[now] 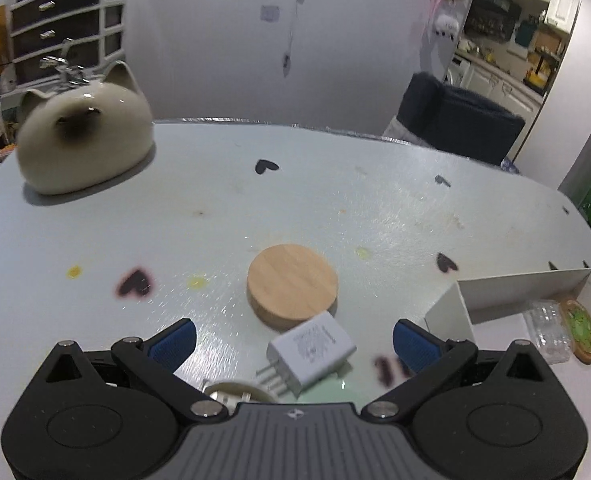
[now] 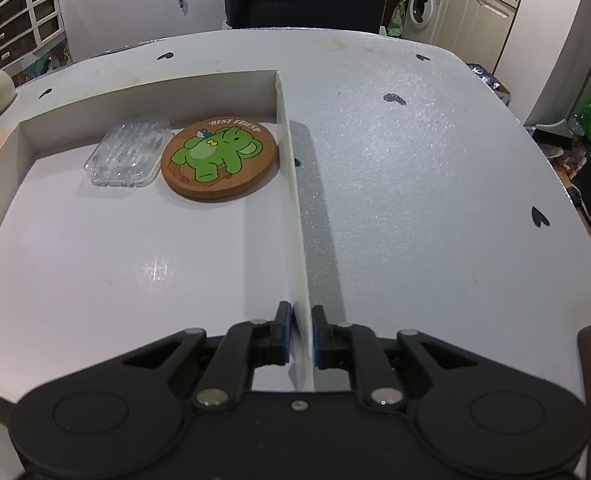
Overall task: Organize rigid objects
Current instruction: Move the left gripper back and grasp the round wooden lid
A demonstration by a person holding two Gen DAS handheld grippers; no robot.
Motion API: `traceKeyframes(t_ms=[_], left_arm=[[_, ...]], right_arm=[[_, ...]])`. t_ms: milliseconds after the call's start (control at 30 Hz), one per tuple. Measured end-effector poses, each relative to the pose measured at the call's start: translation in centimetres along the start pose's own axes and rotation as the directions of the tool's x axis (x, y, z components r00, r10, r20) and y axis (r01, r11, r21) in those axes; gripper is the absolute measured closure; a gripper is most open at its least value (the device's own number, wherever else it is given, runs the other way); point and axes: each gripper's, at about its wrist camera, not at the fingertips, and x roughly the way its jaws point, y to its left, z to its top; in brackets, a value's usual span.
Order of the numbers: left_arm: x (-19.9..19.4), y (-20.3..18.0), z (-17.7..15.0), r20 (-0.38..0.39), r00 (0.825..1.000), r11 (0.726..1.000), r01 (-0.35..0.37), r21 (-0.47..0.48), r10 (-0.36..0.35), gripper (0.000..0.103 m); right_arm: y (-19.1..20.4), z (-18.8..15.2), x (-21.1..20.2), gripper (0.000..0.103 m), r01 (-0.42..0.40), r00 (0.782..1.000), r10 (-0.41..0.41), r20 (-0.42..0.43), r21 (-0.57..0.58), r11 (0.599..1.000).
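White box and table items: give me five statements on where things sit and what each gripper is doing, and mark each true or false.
1. The right gripper is shut on the white box wall. True.
2. The left gripper has its jaws closed. False: they stand wide open.
3. The elephant coaster lies inside the box. True.
4. The white charger lies in the box. False: it lies on the table.
5. The wooden disc is beside the charger. True.
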Motion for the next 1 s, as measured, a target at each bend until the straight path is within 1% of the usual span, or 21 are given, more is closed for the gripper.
traceKeyframes(t_ms=[167,233,467,533,600,800,1000], left_arm=[[2.8,-0.9,1.4,-0.058,0.998,0.999,-0.011,0.045,0.014,0.009],[3.9,-1.3,1.7,-0.074,0.997,0.998,-0.024,0.061,0.028,0.01],[6.3,-1.8,2.3,-0.089,0.995,0.997,-0.038,0.067,0.044,0.015],[6.6,-2.3,2.5,-0.073,0.995,0.994,-0.058,0.096,0.065,0.021],[6.7,-2.5,2.6,-0.057,0.996,0.992,-0.064,0.105,0.07,0.035],[6.5,-2.2,2.7,-0.042,0.997,0.995,-0.062,0.078,0.066,0.035],[4.5,-2.1,2.4,0.009,0.999,0.998,-0.047,0.04,0.046,0.035]], right_arm=[[-0.3,-0.1,0.0,0.092,-0.015,1.0,0.015,0.003,0.025,1.0],[-0.3,-0.1,0.0,0.093,-0.018,1.0,0.018,0.003,0.025,1.0],[-0.5,-0.1,0.0,0.093,-0.026,1.0,0.026,0.004,0.03,0.999],[-0.5,-0.2,0.0,0.093,-0.026,1.0,0.026,0.005,0.03,0.999],[-0.5,-0.2,0.0,0.093,-0.028,1.0,0.028,0.006,0.032,0.999],[-0.6,-0.2,0.0,0.094,-0.033,0.999,0.033,0.006,0.031,0.999],[-0.6,-0.2,-0.1,0.094,-0.032,0.999,0.032,0.005,0.026,0.999]])
